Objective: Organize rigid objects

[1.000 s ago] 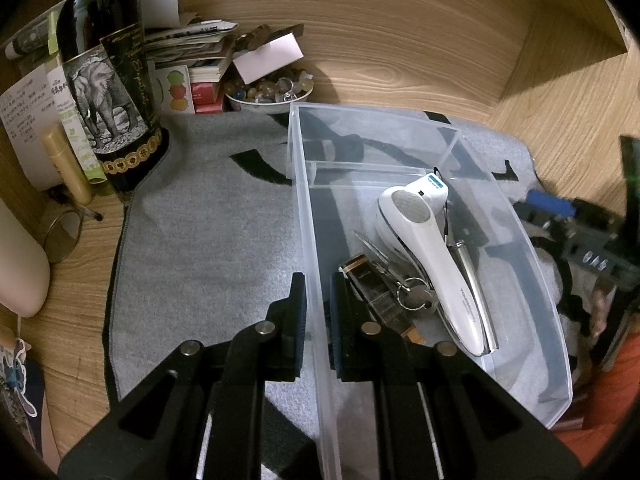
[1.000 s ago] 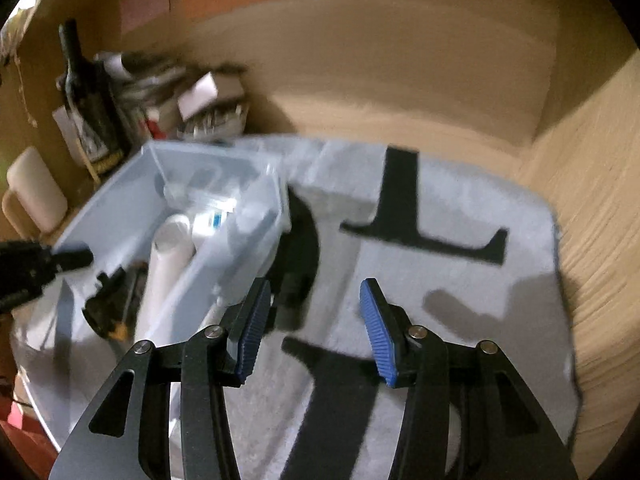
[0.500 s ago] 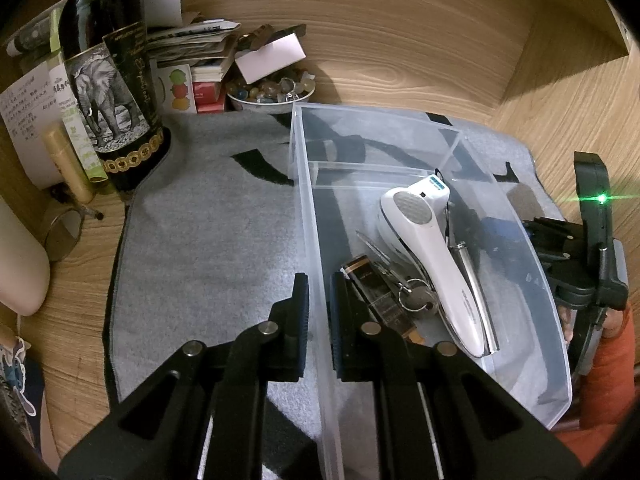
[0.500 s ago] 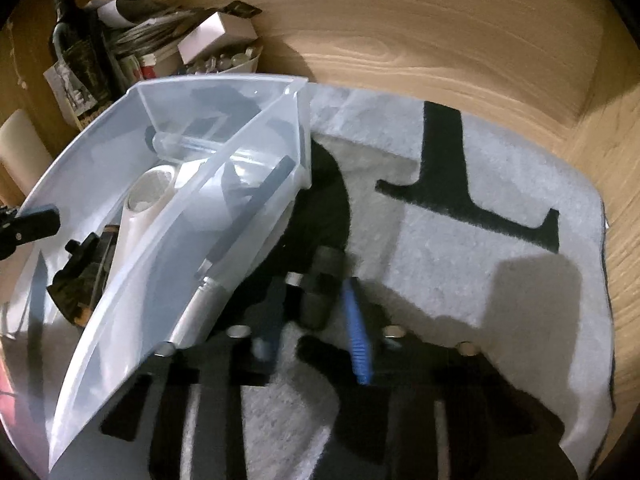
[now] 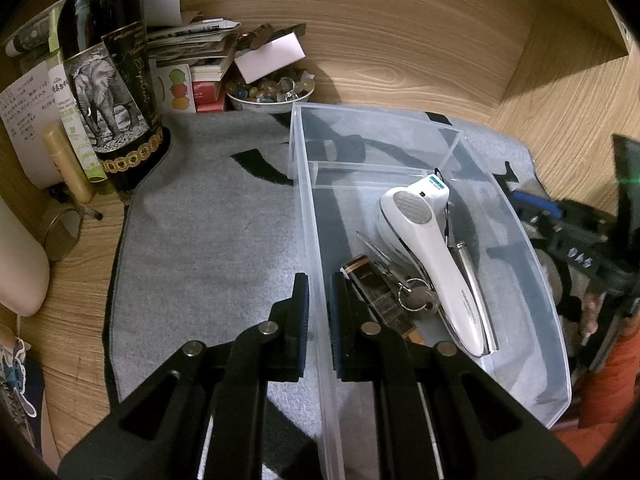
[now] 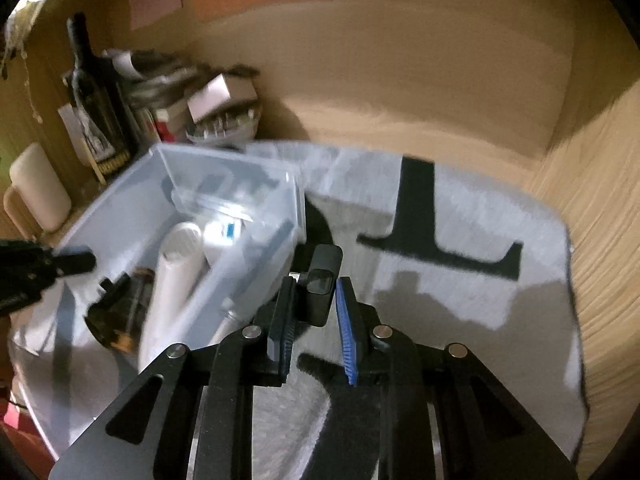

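Note:
A clear plastic bin [image 5: 308, 208] stands on the grey mat [image 5: 208, 240]. My left gripper [image 5: 318, 308] is shut on the bin's left wall, one finger inside and one outside. Inside the bin lie a white handheld device [image 5: 424, 248], a bunch of keys [image 5: 416, 298], a dark gold-trimmed case [image 5: 372, 292] and a silver pen [image 5: 474, 292]. In the right wrist view my right gripper [image 6: 314, 296] is shut on a small black block [image 6: 320, 284], held just right of the bin [image 6: 224, 164] and above the mat [image 6: 460, 300]. The right gripper's fingers [image 5: 536, 204] show past the bin's right wall.
A wine bottle [image 5: 108, 80], a bowl of pebbles [image 5: 272, 92] and stacked papers [image 5: 192, 44] crowd the back left corner. A gold tube [image 5: 66, 160] and a cream object [image 5: 20, 260] sit at the left. Wooden walls close in behind and at the right.
My right gripper dropped onto the black block beside the bin, closed on it and rose with it. The left gripper kept its hold on the bin wall without moving.

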`<state>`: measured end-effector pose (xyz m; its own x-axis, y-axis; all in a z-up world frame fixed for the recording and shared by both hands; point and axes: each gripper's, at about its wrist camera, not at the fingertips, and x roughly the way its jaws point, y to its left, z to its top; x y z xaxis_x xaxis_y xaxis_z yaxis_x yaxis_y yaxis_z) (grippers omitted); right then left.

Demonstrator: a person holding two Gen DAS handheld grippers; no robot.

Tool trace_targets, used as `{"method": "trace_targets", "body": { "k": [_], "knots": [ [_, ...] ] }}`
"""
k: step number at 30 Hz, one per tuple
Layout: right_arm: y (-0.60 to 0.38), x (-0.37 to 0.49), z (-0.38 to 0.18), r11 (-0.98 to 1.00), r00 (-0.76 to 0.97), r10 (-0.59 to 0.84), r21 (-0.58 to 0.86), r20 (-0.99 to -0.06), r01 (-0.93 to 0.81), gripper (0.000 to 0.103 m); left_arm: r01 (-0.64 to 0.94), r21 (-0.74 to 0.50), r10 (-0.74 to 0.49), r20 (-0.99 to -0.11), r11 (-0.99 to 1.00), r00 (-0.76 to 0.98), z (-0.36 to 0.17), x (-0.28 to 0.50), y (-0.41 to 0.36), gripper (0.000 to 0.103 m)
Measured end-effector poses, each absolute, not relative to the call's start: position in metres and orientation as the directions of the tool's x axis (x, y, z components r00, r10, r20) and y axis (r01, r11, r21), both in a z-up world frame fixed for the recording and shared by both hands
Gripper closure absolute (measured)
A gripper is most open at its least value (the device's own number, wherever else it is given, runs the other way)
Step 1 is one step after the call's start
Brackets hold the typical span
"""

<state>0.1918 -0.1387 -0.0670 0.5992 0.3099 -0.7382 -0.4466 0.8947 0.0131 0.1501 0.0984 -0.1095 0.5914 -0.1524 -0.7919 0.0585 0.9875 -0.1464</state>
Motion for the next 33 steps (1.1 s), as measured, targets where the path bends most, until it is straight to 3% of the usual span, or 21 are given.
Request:
{"method": "trace_targets", "body": {
  "k": [14, 33],
  "knots": [
    [-0.102, 0.177, -0.025, 0.838, 0.638, 0.422, 0.007, -0.644, -0.546, 0.085, 0.059, -0.145, -0.151, -0.791, 0.988, 0.592, -0.11, 0.15, 0.098, 0.093],
    [-0.046, 0.188, -0.067, 0.765, 0.487, 0.453, 0.044, -0.747, -0.643, 0.085, 0.064, -0.136, -0.147, -0.79, 0.989, 0.595, -0.11, 0.15, 0.097, 0.093]
  ]
}}
